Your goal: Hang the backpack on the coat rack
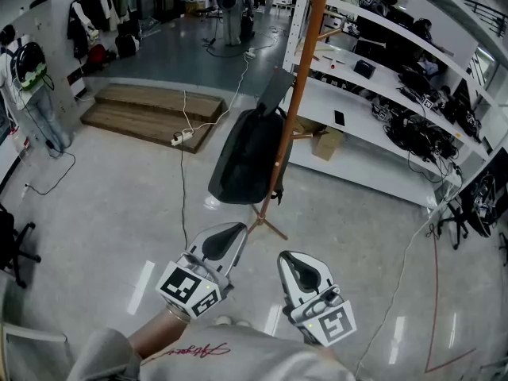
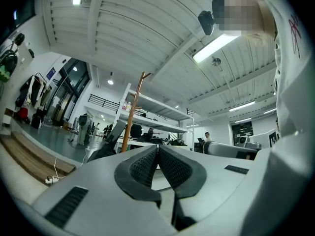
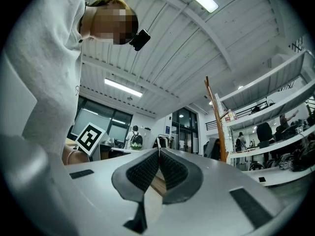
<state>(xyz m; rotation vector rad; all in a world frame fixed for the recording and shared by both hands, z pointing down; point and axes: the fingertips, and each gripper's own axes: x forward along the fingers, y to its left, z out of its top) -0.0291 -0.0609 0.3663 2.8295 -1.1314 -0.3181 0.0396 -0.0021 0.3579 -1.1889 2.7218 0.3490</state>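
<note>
Black backpack hangs on the wooden coat rack, against its pole. Left gripper: jaws together, nothing between them. Right gripper: likewise closed, empty. Both well apart from the rack

The backpack is black, the coat rack orange-brown; the left tool and right tool are grey with black-and-white square markers.
</note>
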